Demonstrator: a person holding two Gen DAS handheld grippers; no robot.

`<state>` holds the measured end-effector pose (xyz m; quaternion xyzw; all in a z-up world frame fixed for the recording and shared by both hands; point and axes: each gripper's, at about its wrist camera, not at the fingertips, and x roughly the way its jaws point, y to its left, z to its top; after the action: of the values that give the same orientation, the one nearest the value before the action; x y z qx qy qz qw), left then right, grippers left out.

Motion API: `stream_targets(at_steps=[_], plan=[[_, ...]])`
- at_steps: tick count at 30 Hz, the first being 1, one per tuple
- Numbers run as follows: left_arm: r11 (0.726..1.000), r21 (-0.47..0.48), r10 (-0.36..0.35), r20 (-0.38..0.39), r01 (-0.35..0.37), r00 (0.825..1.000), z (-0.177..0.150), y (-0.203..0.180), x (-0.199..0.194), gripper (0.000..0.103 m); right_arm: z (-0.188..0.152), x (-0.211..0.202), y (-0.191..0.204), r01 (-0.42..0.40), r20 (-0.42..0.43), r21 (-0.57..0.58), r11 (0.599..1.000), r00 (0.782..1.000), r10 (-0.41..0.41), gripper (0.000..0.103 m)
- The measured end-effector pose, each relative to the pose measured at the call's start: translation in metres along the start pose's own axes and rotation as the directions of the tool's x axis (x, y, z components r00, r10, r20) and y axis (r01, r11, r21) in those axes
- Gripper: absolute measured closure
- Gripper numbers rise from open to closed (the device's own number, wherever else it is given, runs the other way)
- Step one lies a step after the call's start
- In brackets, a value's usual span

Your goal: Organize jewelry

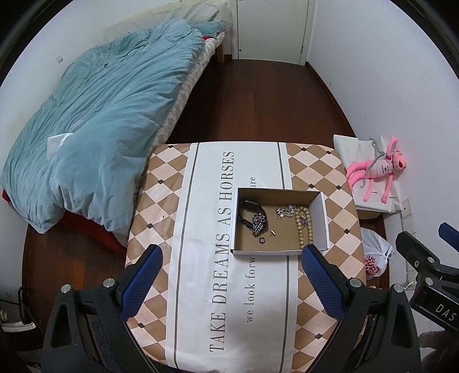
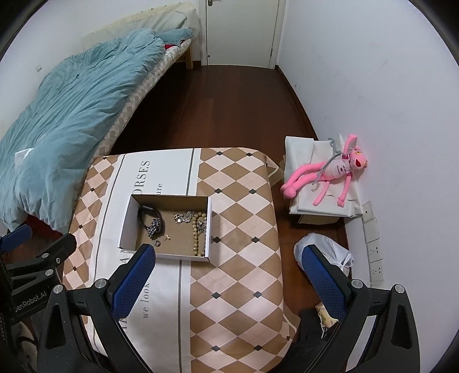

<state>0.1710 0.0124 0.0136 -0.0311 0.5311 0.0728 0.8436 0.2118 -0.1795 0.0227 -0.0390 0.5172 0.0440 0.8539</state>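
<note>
An open cardboard box (image 1: pixel 323 219) (image 2: pixel 208 229) sits on the table with the checked cloth (image 1: pixel 206 287) (image 2: pixel 243 258). Inside lie a dark watch band (image 1: pixel 249 213) (image 2: pixel 147 213), a dark sparkly piece (image 1: pixel 259 223) (image 2: pixel 154 226), a silver chain (image 1: pixel 285 212) (image 2: pixel 183 218), a wooden bead string (image 1: pixel 304 229) (image 2: pixel 198 238), a small ring (image 1: pixel 262 240) (image 2: pixel 157 243) and a gold stud (image 1: pixel 272 232) (image 2: pixel 167 237). My left gripper (image 1: pixel 231 284) is open and empty, held above the table in front of the box. My right gripper (image 2: pixel 226 282) is open and empty, over the table's right part.
A bed with a blue duvet (image 1: pixel 100 114) (image 2: pixel 71 109) lies to the left. A pink plush toy (image 1: pixel 378 169) (image 2: pixel 330 172) rests on a wrapped box by the right wall. A plastic bag (image 1: pixel 375 252) (image 2: pixel 330 252) sits on the wooden floor. A closed door (image 1: pixel 272 25) is at the back.
</note>
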Motion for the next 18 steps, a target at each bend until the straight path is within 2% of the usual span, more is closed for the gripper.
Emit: stream_targets(at_steps=[18], plan=[[1.000, -0.004, 0.003, -0.014, -0.003, 1.000, -0.010, 0.002, 0.004, 0.004, -0.008, 0.001, 0.002, 0.004, -0.014, -0.004, 1.000, 1.000, -0.004, 0.000]])
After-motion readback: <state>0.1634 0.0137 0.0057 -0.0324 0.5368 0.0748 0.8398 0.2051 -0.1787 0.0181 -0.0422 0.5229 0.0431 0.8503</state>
